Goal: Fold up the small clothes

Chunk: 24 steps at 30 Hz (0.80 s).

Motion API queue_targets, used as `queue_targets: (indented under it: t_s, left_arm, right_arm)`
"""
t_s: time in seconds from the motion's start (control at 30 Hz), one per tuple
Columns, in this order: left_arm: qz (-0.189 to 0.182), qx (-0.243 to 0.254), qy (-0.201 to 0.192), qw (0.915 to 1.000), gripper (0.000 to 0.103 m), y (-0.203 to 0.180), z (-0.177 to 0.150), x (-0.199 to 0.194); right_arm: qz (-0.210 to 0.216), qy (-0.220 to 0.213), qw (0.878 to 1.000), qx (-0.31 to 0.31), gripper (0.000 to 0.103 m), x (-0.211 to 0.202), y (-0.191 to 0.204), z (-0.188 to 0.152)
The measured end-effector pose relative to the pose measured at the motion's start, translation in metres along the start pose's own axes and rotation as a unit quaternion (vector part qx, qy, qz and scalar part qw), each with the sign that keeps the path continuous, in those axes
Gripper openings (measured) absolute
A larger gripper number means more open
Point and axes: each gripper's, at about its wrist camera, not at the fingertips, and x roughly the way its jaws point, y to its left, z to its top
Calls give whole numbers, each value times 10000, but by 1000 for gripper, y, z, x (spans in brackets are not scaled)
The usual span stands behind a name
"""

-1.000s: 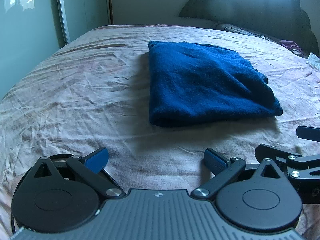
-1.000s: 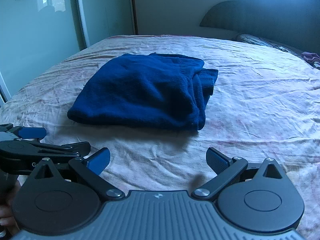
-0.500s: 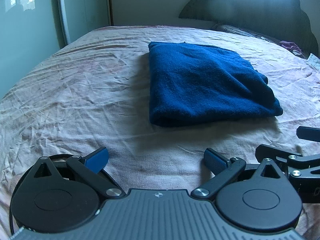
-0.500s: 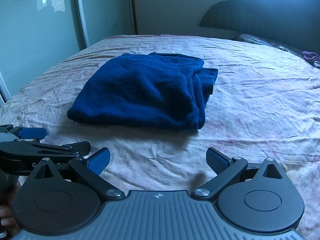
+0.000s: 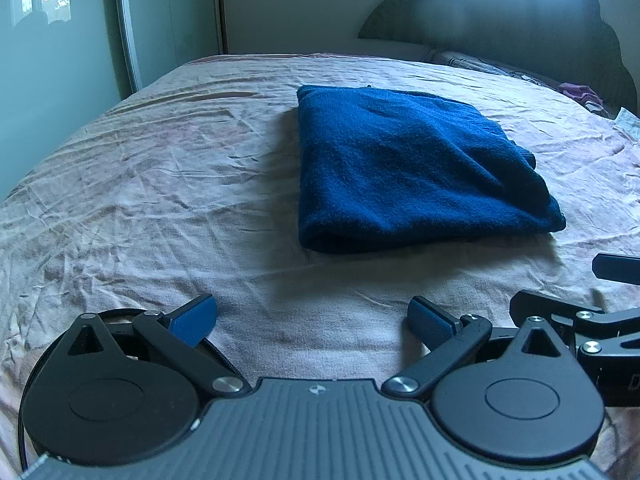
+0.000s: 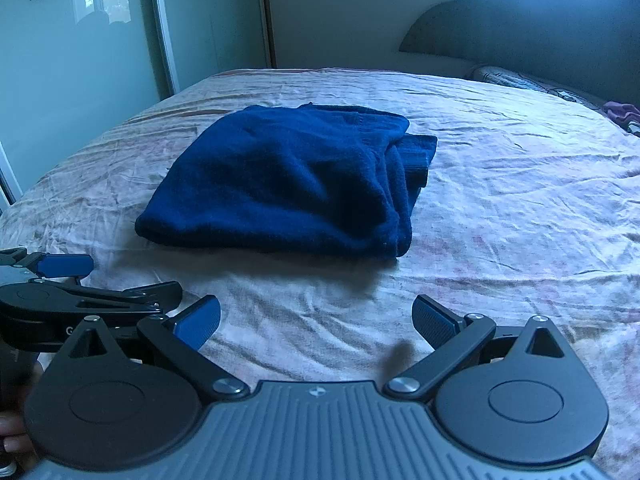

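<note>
A dark blue garment (image 5: pixel 404 168) lies folded into a thick rectangle on the pink bed sheet (image 5: pixel 160 184). The right wrist view shows the same folded garment (image 6: pixel 288 180) with its stacked edges at the right. My left gripper (image 5: pixel 312 320) is open and empty, held over the sheet short of the garment's near edge. The right gripper (image 6: pixel 316 320) is open too, with nothing between its blue pads (image 6: pixel 196 322), also a little back from the garment. Each gripper appears at the edge of the other's view.
A dark headboard (image 5: pixel 500 20) stands at the far right end of the bed, with a pillow (image 6: pixel 516 80) and a purple cloth (image 5: pixel 580 92) near it. Mirrored wardrobe doors (image 6: pixel 80 60) line the left side. Part of a hand (image 6: pixel 12 440) shows at the bottom left.
</note>
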Motion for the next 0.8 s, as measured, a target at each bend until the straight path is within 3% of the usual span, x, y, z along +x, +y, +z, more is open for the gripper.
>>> queue_targets:
  t_s: [0.8]
  left_arm:
    - [-53, -19, -126, 9999, 102, 1, 4, -6]
  right_arm:
    - [2, -26, 10000, 8, 103, -2, 0, 0]
